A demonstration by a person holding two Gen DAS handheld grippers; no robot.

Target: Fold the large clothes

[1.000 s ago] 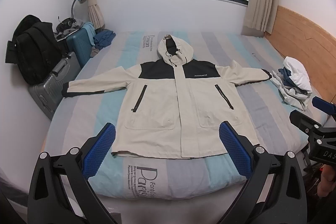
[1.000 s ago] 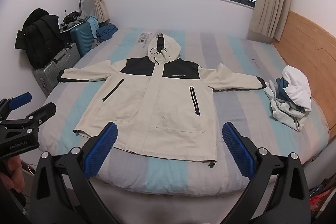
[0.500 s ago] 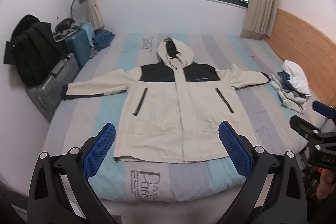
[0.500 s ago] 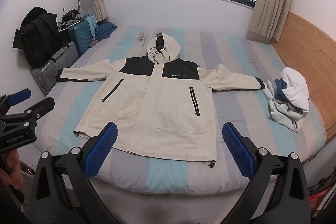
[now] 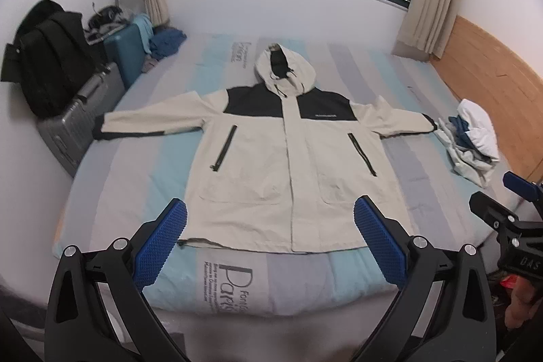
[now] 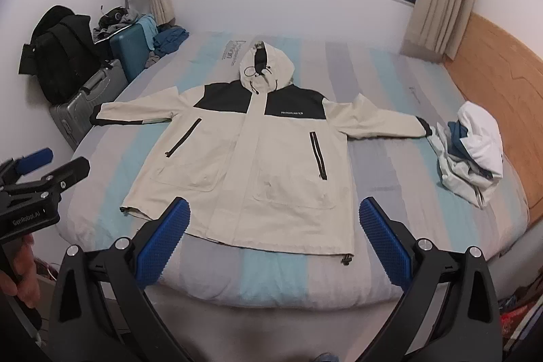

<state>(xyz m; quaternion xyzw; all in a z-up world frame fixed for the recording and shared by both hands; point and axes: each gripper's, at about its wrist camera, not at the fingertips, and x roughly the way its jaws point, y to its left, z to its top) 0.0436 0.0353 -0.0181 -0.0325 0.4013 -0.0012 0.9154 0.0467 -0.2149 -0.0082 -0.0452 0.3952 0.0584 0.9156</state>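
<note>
Both grippers [image 5: 269, 238] [image 6: 274, 238] gape wide — jacket [image 5: 288, 165] flat, hem near bed [image 5: 101, 192] edge.

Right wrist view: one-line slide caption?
Open right gripper hovers before a cream-and-black hooded jacket spread flat on a striped bed.

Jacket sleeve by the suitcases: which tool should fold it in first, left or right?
Left, probably. The left tool is open and sits on that side of the jacket; the right wrist view shows it at its left edge. The right tool, also open, sits nearer the far sleeve. Neither touches fabric yet.
</note>
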